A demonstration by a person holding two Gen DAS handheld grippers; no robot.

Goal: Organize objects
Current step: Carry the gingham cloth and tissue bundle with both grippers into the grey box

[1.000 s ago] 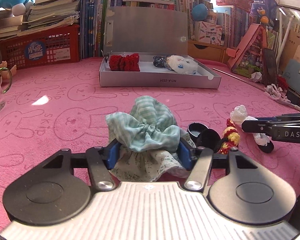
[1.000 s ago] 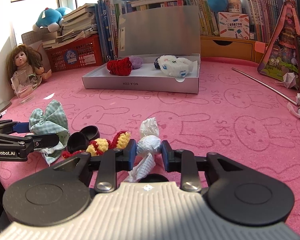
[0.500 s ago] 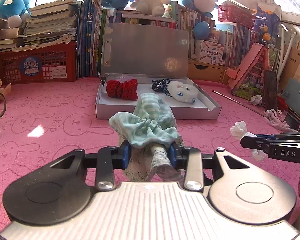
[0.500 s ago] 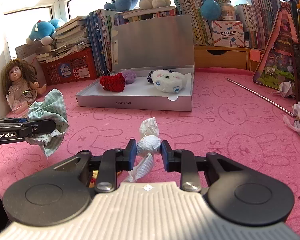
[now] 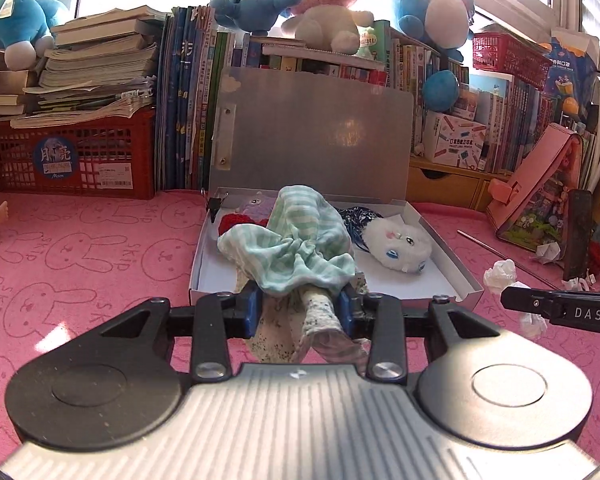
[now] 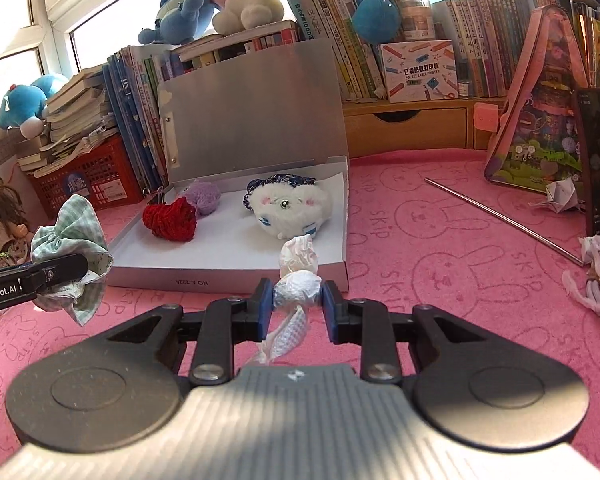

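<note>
- The left tool (image 5: 298,306) pinches a green checked cloth (image 5: 296,240), held up just short of the open box (image 5: 464,280) on the pink counter (image 5: 92,256).
- The right tool (image 6: 296,304) is pressed on a white paper wad (image 6: 298,284), also near the box's front wall.
- In the box lie a red knit (image 6: 170,220), a purple knit (image 6: 204,196) and a white plush (image 6: 290,206).

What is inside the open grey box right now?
Inside the grey box lie a red knitted piece, a purple knitted piece, a white plush toy and a blue patterned fabric item partly hidden behind the plush. The held white wad covers some floor.
</note>
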